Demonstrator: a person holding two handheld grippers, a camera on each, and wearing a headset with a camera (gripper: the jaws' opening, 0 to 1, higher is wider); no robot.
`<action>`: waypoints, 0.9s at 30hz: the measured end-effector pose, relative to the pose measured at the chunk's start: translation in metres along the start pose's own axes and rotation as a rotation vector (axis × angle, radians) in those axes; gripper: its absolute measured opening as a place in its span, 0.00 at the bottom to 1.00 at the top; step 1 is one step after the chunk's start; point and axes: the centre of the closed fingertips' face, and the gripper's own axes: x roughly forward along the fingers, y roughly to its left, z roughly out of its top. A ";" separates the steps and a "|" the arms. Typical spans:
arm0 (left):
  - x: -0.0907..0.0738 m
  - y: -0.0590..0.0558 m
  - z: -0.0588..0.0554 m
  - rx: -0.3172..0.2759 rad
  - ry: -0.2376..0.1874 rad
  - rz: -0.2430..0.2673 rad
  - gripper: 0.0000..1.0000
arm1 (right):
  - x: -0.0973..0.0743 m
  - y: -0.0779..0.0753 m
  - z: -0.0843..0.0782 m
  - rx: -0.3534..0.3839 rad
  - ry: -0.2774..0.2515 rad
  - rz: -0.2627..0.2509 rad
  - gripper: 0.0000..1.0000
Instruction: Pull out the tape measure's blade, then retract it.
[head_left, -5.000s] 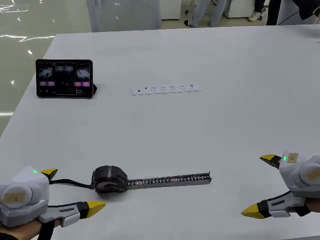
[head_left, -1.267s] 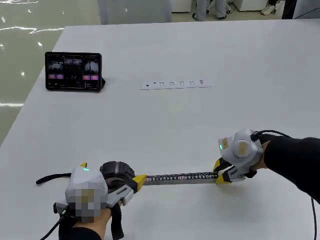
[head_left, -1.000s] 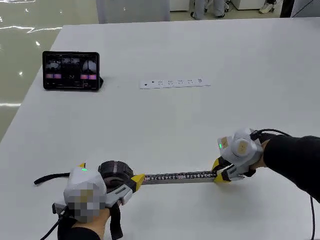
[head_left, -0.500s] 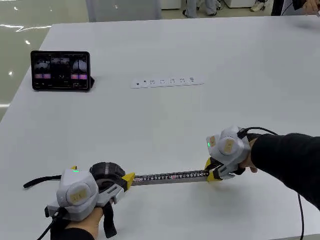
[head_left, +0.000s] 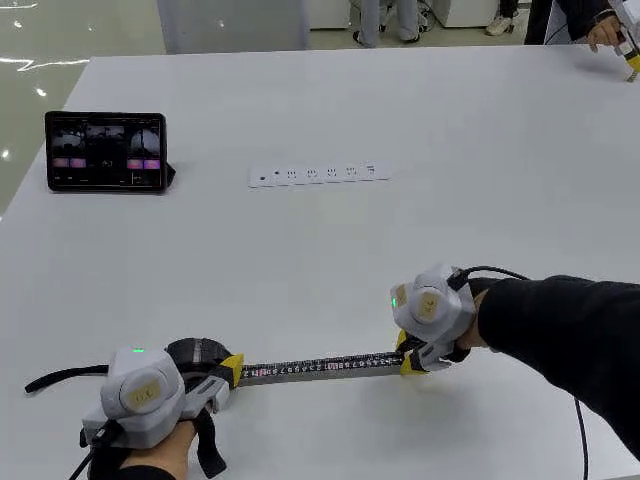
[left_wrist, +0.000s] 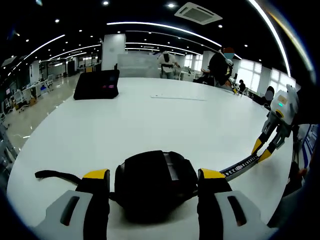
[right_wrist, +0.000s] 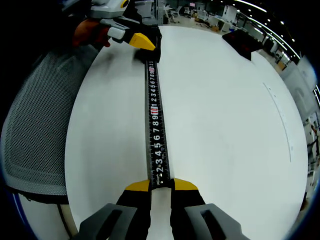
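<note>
**Risk of snap-back at mid-pull**

White workbench (head_left: 400, 120) takes up most of the head view, with a tablet (head_left: 105, 151) propped at its far left and a power strip (head_left: 313, 174) lying flat near the middle, both well apart from the work. At the near edge, the left gripper (left_wrist: 154, 174) is clamped on the black tape measure case (left_wrist: 155, 182), one yellow-tipped jaw against each side. The case sits on the tabletop. To its right, the right gripper (right_wrist: 161, 186) has its jaws pinched together on the free end of the blade (right_wrist: 155, 125). The blade lies flat along the surface between the two, a short length out. A thin black strap (left_wrist: 55, 176) trails from the case toward the table edge.

As I judge it, the pull is only partly done. The main hazard is the narrow blade end slipping from the right jaws, which would let the spring whip it back into the case. A loose or off-centre hold on the rounded case could let it twist or skid. Lifting the blade off line may kink it.
</note>
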 end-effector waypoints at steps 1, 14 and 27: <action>0.000 0.000 0.000 0.000 0.001 0.000 0.67 | 0.000 0.000 0.000 0.007 -0.001 0.000 0.10; 0.002 -0.001 -0.003 -0.001 0.044 0.010 0.62 | 0.000 -0.001 0.000 0.018 0.000 0.019 0.10; 0.002 -0.001 -0.004 0.000 0.052 0.002 0.61 | 0.000 -0.001 0.002 0.047 -0.003 0.022 0.10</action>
